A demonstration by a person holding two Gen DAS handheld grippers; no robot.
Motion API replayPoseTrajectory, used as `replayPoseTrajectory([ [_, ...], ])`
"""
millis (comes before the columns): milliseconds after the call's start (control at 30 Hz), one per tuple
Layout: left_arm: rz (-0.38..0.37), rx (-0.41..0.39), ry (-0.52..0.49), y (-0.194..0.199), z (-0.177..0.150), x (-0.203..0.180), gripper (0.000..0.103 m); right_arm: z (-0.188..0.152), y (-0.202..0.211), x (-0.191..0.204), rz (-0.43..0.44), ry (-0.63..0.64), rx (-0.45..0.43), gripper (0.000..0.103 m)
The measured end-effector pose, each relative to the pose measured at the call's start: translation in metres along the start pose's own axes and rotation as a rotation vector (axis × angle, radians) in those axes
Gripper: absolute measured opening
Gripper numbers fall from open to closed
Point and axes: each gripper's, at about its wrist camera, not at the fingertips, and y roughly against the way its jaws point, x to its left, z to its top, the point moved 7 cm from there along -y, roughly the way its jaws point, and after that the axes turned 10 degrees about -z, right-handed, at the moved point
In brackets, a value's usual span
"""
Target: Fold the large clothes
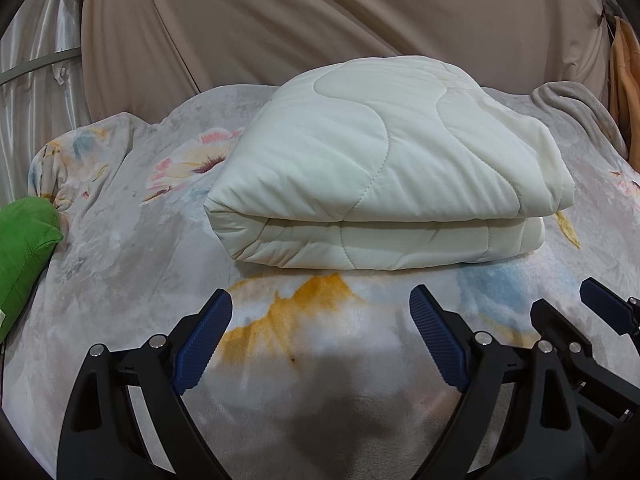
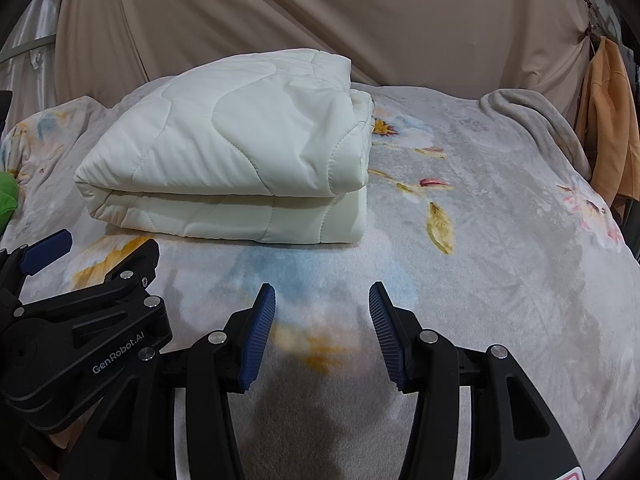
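Observation:
A cream quilted blanket (image 1: 380, 168) lies folded into a thick block on the bed, its fold edge toward me. In the right wrist view the same blanket (image 2: 228, 168) sits to the upper left. My left gripper (image 1: 320, 308) hovers just in front of it, jaws wide open, nothing between the blue pads. My right gripper (image 2: 322, 304) stands beside it over the bed cover, jaws half apart and empty. Each gripper shows in the other's view: the right one (image 1: 560, 304) at the right edge, the left one (image 2: 100, 248) at the left edge.
The bed carries a grey floral fleece cover (image 2: 500, 260). A green pillow (image 1: 24, 248) lies at the left edge. A crumpled grey cloth (image 2: 532, 120) sits at the far right corner, with an orange garment (image 2: 612, 132) hanging beyond. A beige curtain (image 1: 320, 20) backs the bed.

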Motion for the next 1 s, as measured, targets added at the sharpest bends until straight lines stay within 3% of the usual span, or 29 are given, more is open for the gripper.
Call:
replayPoseTrajectory([
  [1000, 0.004, -0.002, -0.008, 0.002, 0.0009, -0.0008, 0.088, 0.0001, -0.0005, -0.0012, 0.004, 0.003, 0.001, 0.049],
])
